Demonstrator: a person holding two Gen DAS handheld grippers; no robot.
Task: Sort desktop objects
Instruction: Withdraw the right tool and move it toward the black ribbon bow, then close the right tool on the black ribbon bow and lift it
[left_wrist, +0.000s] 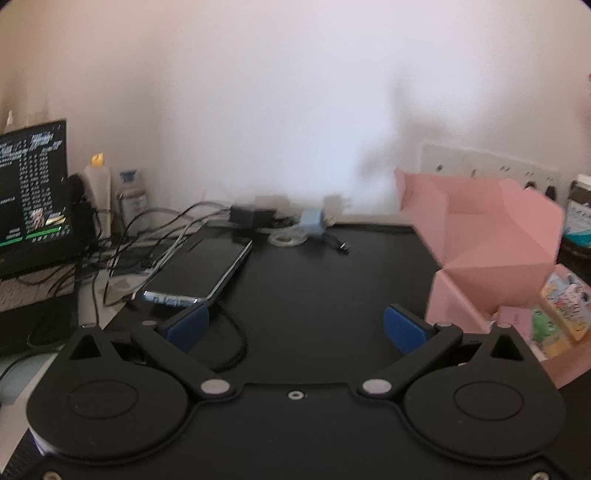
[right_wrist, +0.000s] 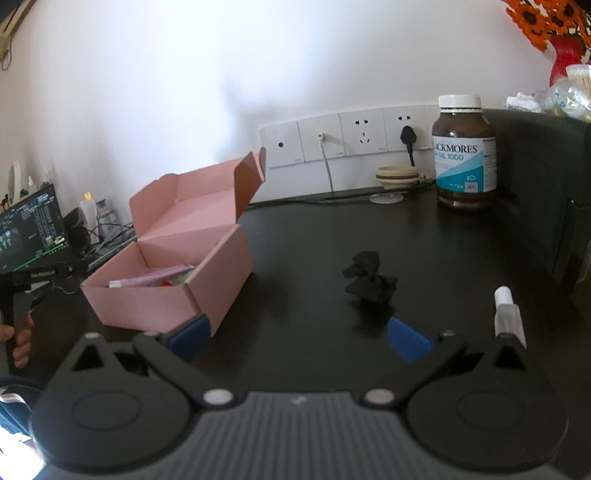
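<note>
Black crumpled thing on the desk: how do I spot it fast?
Find the open pink box on the dark desk. To its right, in front of the brown supplement bottle, sits the black crumpled thing, alone, matte and shapeless.

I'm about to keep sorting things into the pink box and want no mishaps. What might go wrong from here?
1. The phone lies among cables near the desk edge; tugging one might drag it off.
2. The black bow on the black desk is easy to mis-grip.
3. The box lid stands open; the tongs could knock it.
</note>
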